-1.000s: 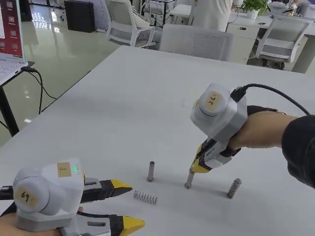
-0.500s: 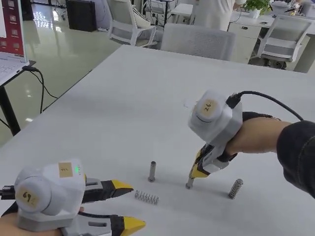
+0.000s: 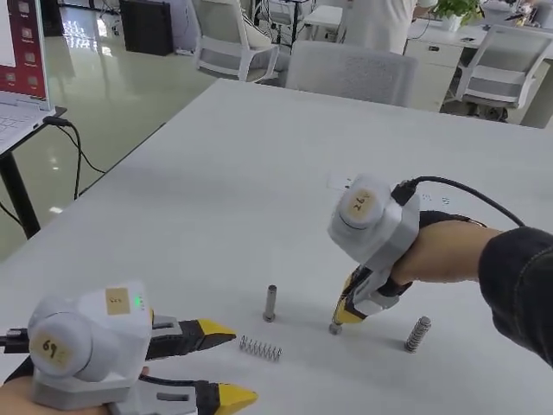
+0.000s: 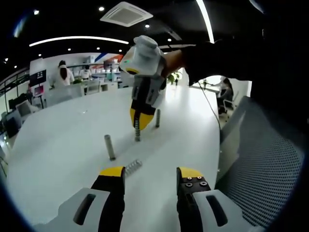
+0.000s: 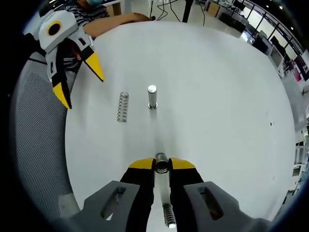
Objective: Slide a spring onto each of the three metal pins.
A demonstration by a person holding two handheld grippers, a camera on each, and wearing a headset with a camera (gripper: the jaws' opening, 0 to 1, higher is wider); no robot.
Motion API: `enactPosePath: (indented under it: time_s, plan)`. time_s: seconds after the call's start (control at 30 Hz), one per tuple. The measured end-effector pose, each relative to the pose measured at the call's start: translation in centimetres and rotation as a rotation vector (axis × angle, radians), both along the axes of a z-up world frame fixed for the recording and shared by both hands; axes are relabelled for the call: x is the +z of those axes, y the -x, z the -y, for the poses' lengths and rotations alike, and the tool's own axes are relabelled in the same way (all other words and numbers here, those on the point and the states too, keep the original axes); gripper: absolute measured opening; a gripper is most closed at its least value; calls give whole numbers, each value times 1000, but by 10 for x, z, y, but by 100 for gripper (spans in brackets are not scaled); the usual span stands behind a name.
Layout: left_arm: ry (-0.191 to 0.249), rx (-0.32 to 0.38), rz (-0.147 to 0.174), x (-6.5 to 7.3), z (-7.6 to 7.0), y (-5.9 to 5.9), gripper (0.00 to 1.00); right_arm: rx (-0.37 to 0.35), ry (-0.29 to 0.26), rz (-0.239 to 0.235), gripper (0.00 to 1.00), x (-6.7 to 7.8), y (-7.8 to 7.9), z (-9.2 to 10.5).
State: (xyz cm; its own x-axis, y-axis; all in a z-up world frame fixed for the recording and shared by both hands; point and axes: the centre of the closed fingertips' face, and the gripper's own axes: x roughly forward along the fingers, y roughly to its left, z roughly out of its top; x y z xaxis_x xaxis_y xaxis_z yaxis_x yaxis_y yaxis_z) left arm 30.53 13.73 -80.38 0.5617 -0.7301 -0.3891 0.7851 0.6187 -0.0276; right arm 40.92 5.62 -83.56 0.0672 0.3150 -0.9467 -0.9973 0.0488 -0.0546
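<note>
Three metal pins stand upright on the white table [image 3: 216,173]. The left pin [image 3: 270,303] [image 4: 110,147] [image 5: 152,96] is bare. Over the middle pin [image 3: 335,327] [image 4: 137,131], my right gripper [image 3: 350,311] [image 5: 161,164] is shut on a spring [image 5: 161,163] whose coil end shows between its yellow tips. The right pin [image 3: 418,334] [image 4: 157,118] [image 5: 167,215] wears a spring. A loose spring [image 3: 260,348] [image 4: 133,166] [image 5: 122,107] lies flat in front of the bare pin. My left gripper [image 3: 226,363] [image 4: 151,174] is open and holds nothing, a short way left of the loose spring.
An open laptop [image 3: 17,69] with a cable sits on a side stand at the far left. Office chairs [image 3: 346,73] and desks stand beyond the table's far edge. A mesh chair [image 4: 260,159] is close beside the near edge.
My right gripper has gone down along the middle pin with the spring, so less bare pin shows below its tips. The left gripper and the loose spring stay put.
</note>
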Motion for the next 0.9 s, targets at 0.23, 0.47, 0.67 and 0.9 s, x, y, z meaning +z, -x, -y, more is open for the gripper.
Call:
enactPosePath:
  time_s: [0.23, 0.47, 0.67, 0.9]
  plan:
    - [-2, 1, -5, -1, 0, 0, 35, -3, 3, -8, 9, -6, 1, 0]
    - [-3, 1, -6, -2, 0, 0, 35, -14, 4, -22, 9, -12, 3, 2]
    - [-5, -1, -6, -2, 1, 0, 34, -17, 0, -21, 9, -12, 2, 2]
    - [-5, 3, -2, 0, 0, 0, 34, -14, 1, -12, 10, -12, 2, 4]
